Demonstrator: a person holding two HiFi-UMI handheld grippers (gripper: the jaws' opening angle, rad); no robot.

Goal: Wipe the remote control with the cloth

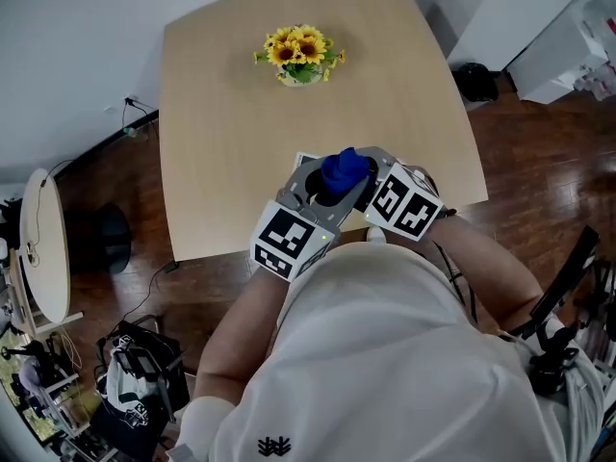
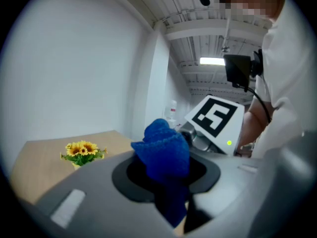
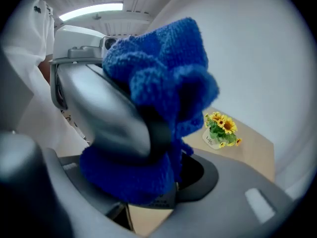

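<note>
Blue knitted cloth [image 1: 344, 169], pinched in the closed jaws of the left gripper [image 1: 320, 195], presses over the dark remote control [image 3: 159, 201]. The right gripper [image 1: 366, 183] clamps the remote above the near edge of the wooden table [image 1: 221, 123].

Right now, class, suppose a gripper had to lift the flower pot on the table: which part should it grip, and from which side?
Grip the flower pot by its white body, coming in level from the side. The flowers spread wide over the top, so a downward approach would likely crush them.
</note>
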